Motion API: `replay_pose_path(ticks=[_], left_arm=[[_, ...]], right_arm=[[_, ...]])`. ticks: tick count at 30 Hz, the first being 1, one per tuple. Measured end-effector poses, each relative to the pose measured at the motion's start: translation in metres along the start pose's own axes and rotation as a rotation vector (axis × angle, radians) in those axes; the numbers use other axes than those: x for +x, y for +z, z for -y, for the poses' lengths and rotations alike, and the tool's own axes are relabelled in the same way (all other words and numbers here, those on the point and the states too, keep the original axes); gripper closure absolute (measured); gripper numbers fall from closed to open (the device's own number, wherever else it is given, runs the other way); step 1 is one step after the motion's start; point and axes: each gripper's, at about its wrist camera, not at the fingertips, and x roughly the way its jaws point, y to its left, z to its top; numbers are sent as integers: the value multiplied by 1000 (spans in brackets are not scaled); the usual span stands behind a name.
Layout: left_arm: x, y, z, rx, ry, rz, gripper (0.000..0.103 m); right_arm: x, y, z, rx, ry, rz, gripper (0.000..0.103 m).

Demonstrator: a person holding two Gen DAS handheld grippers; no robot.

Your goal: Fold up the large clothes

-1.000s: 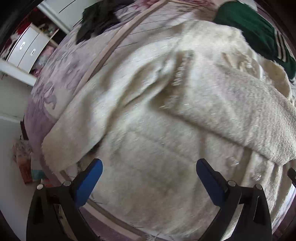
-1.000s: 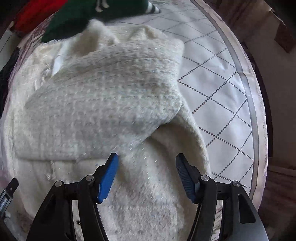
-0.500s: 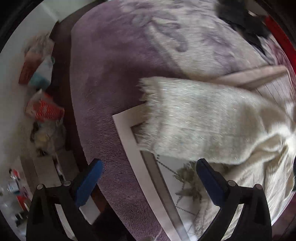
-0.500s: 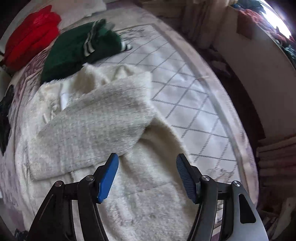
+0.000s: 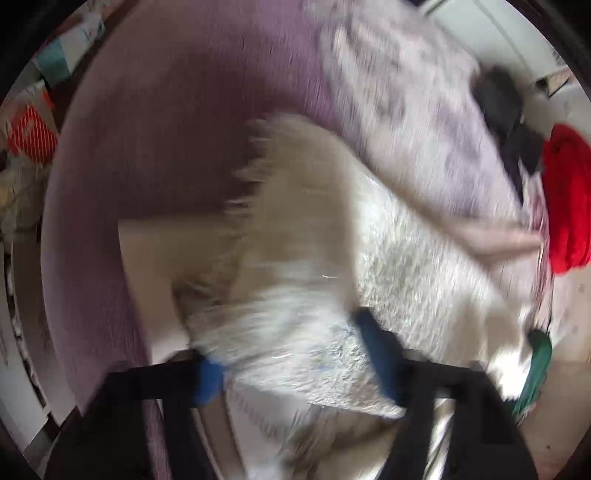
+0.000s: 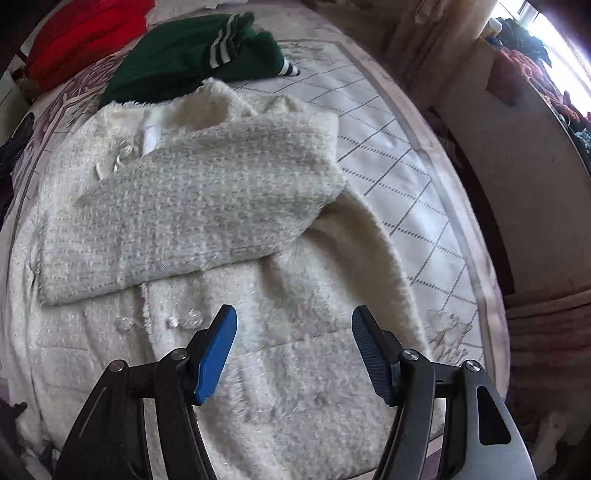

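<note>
left gripper (image 5: 295,363): jaws closing, fringed cuff of cream coat (image 6: 207,206) between them, blurred (contact with pads cannot be told).
right gripper (image 6: 293,347): parted, empty, above coat front.
coat: spread on bedspread (image 6: 402,184), one sleeve folded across chest.
beyond: green garment (image 6: 184,55), red garment (image 6: 85,29).
risk: cuff slipping from a shallow bite on fringe; folded sleeve dragged askew.
hidden: coat hem, cut off below.

Cream-white tweed coat (image 6: 207,206) with clear buttons; dark green garment (image 6: 192,51) with white stripes; red garment (image 6: 85,33); white bedspread (image 6: 399,177) with dotted diamond grid.
</note>
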Motion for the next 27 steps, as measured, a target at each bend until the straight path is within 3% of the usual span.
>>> replay_pose_path(ticks=[1, 3, 6, 10, 12, 14, 15, 17, 22, 27], left_arm=[[-1, 7, 1, -1, -23, 22, 82], [-1, 23, 7, 14, -60, 49, 83], [10, 42, 12, 70, -106, 40, 81], [28, 53, 12, 79, -177, -14, 57], [30, 54, 13, 87, -176, 7, 58], [26, 53, 26, 132, -140, 52, 69], [22, 53, 34, 170, -118, 78, 91], [9, 52, 56, 280, -71, 141, 92], [-43, 31, 126, 605, 14, 322, 93], [-88, -21, 198, 875, -40, 347, 93]], right_arm=[[2, -5, -9, -5, 9, -11, 36], [6, -12, -23, -25, 30, -13, 36], [10, -23, -48, -74, 70, -11, 36], [24, -34, -82, -113, 152, -68, 36], [29, -38, -96, -121, 177, -84, 36], [35, -41, -106, -124, 193, -100, 36], [38, -42, -113, -126, 189, -106, 36], [42, -42, -121, -126, 176, -115, 36], [38, -35, -141, -171, 36, -89, 36], [20, -21, -143, -143, 96, -49, 36]])
